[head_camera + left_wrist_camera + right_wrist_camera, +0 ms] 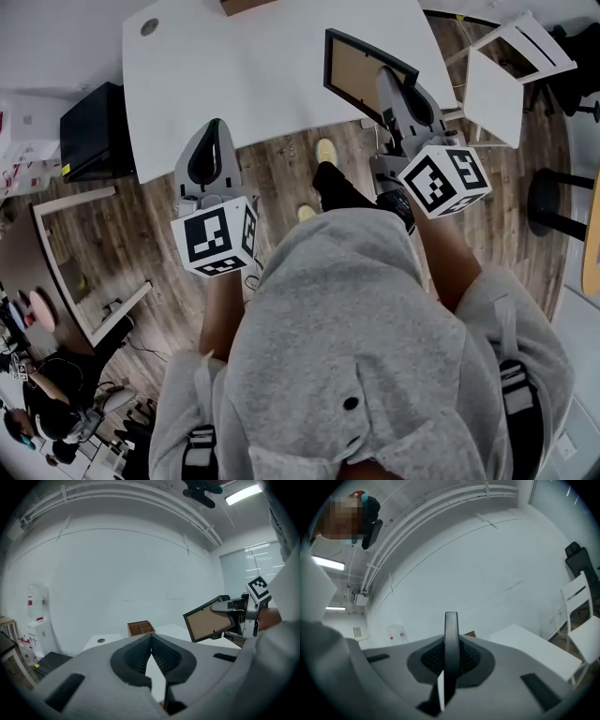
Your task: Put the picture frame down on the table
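One picture frame (451, 634), edge-on, right gripper (388, 82) clamped

A workroom of the office or lab kind is suggested. A plain white counter (234, 75) is set on a wood-patterned floor (122, 234), and bare white walls (117, 573) are seen all round. A strip light (241, 494) is fixed to the ceiling, near a window covered with blinds (262, 564). A white chair (511, 66), a black stool (553, 197) and a black office chair (579, 559) are stood about, and cables and gear (66, 412) are left on the floor
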A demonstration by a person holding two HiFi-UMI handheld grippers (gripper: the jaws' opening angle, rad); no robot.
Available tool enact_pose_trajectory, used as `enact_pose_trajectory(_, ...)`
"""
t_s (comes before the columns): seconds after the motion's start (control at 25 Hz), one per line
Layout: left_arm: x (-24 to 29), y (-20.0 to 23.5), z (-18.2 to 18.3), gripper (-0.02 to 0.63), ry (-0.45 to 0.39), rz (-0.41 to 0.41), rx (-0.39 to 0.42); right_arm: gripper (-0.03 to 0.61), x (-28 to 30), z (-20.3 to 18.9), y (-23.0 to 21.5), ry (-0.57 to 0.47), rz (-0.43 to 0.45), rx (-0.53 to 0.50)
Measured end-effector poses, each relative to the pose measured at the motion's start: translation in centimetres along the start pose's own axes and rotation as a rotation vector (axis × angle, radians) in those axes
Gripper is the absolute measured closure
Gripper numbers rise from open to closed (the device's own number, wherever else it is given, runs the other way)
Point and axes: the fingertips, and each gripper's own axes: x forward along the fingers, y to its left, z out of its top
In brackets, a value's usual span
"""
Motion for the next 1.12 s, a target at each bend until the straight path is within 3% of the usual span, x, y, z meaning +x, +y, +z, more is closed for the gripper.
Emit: enact_pose_trajectory(1.12,12.9,-0.5,3.0,0.592,0.065,0.04,0.001,0.545,10.8,2.9,-8.9,0.053,0.03,-0.026)
